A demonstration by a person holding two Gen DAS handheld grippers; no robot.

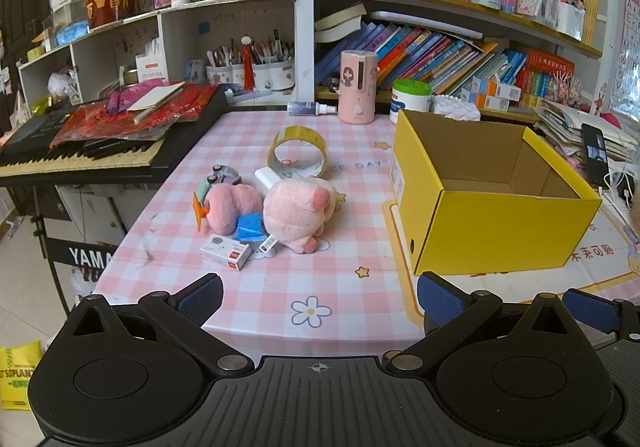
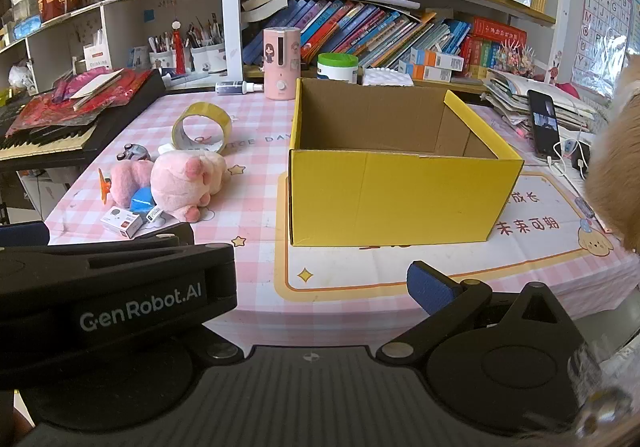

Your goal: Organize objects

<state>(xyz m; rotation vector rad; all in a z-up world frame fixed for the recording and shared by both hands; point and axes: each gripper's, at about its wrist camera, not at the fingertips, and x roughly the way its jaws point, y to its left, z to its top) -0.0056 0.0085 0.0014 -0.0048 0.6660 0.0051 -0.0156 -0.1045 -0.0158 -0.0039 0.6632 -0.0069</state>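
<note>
Yellow cardboard box (image 1: 492,193) stands open-topped at centre right of the left wrist view, on the pink checked table (image 1: 320,287), and it looks bare inside; I judge it is the place the loose things are meant to go, set close to them so each carry is short. Those things lie heaped at centre left: a pale pink plush pig (image 1: 300,213) on its side, a darker pink plush (image 1: 230,207) touching it, a blue block (image 1: 250,229) wedged between the two, a small white carton (image 1: 226,253) just in front, and a roll of yellow tape (image 1: 298,149) standing on edge behind. The left claw (image 1: 320,297) hangs at the near table edge, jaws wide and holding nothing, aimed roughly between heap and box. The right claw (image 2: 300,283) hovers just beside it, facing the box; one blue pad (image 2: 432,289) shows, the other is hidden behind the left tool's body, so I cannot tell its spread. Nothing appears sorted yet.
</note>
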